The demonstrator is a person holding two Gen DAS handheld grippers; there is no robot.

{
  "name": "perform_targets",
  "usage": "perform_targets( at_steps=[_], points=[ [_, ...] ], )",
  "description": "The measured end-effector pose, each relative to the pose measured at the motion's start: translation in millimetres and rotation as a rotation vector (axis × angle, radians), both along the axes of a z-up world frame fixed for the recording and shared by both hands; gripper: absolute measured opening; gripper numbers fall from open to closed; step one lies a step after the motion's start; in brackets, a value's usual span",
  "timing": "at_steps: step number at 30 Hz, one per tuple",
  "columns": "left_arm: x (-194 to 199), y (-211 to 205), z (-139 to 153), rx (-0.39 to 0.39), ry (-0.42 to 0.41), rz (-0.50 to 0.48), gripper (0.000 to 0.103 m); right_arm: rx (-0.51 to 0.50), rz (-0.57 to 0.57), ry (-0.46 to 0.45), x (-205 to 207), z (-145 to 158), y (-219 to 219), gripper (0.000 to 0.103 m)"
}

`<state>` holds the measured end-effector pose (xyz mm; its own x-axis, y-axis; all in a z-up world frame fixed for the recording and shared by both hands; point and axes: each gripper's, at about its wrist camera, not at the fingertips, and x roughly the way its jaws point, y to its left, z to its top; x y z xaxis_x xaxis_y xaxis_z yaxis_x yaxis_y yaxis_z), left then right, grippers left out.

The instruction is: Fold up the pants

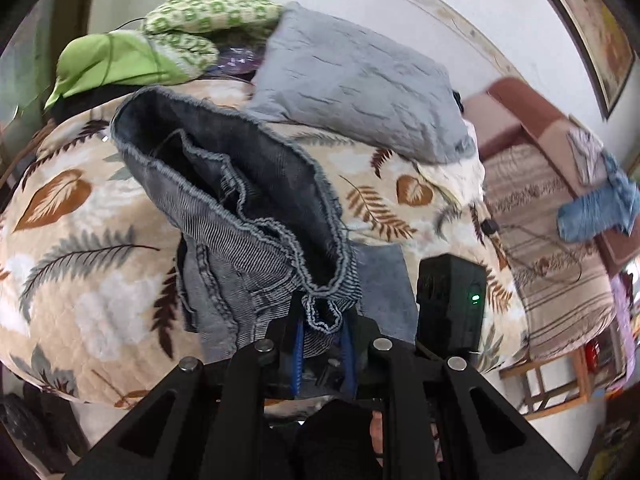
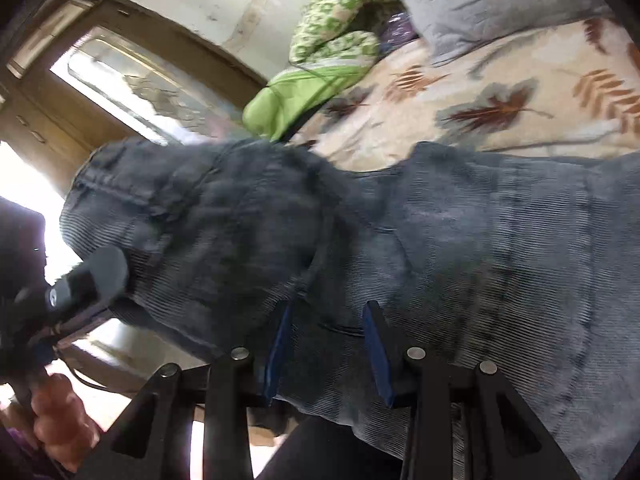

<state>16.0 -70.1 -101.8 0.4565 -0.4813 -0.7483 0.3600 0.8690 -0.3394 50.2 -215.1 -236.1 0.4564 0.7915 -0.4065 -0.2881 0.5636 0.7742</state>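
Jeans (image 1: pixel 240 208), grey-blue denim with frayed hems, are lifted off the bed (image 1: pixel 92 216): both ends hang in the air, nothing laid flat yet. Left tool (image 1: pixel 322 344) is clamped on a bunched frayed hem, fingers nearly together with a thick wad of cloth between the blue pads. Right tool (image 2: pixel 326 340) grips denim too, looks like the waistband end, but the fingers stand fairly wide with fabric stuffed between; whether it pinches one layer or several I cannot tell, and that view is motion-blurred. Risks, my read: the left bite is on a ruffled edge, so it may slip or shed a layer under tension; the legs look twisted around each other in the left view, so any fold made now likely comes out skewed; uneven pull between the two tools would drag the hem loose. Room: leaf-print bedspread is open to the left and centre. Grey pillow (image 1: pixel 360 80) sits at the far side, green patterned bundle (image 1: pixel 200 12) beside it at the head end, and a black device with a green light (image 1: pixel 450 300) lies near the right edge, close to the left tool. Bed's right edge drops off toward a striped sofa (image 1: pixel 552 216), so lay the jeans down centre-left.
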Motion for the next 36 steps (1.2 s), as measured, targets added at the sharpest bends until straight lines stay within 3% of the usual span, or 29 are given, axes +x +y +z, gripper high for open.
perform_targets(
  at_steps=[7, 12, 16, 20, 25, 27, 28, 29, 32, 36],
  points=[
    [-1, -44, 2, 0.006, 0.015, -0.067, 0.016, 0.122, -0.009, -0.058, -15, 0, -40, 0.039],
    [-4, -93, -7, 0.003, 0.054, -0.173, 0.016, 0.081, -0.078, -0.094, -42, 6, -80, 0.039],
    [-4, -139, -35, 0.016, 0.130, -0.270, 0.016, 0.046, -0.168, -0.044, -63, -8, -118, 0.039],
    [-11, -167, -75, 0.070, 0.222, -0.340, 0.016, 0.057, -0.226, 0.059, -84, -43, -144, 0.039],
    [-12, -144, -77, 0.047, 0.291, -0.356, 0.017, 0.062, -0.202, 0.119, -100, -61, -150, 0.039],
    [-13, -131, -65, 0.034, 0.265, -0.356, 0.017, 0.061, -0.204, 0.118, -105, -59, -156, 0.039],
    [-14, -120, -55, 0.024, 0.231, -0.352, 0.019, 0.071, -0.211, 0.116, -108, -58, -161, 0.042],
    [-15, -112, -47, 0.014, 0.204, -0.343, 0.021, 0.088, -0.227, 0.115, -111, -56, -168, 0.053],
    [-8, -91, -32, 0.010, 0.130, -0.298, 0.041, 0.178, -0.296, 0.094, -121, -49, -191, 0.065],
    [16, -59, -31, 0.056, 0.071, -0.173, 0.043, 0.289, -0.328, 0.127, -115, -48, -211, 0.073]
  ],
)
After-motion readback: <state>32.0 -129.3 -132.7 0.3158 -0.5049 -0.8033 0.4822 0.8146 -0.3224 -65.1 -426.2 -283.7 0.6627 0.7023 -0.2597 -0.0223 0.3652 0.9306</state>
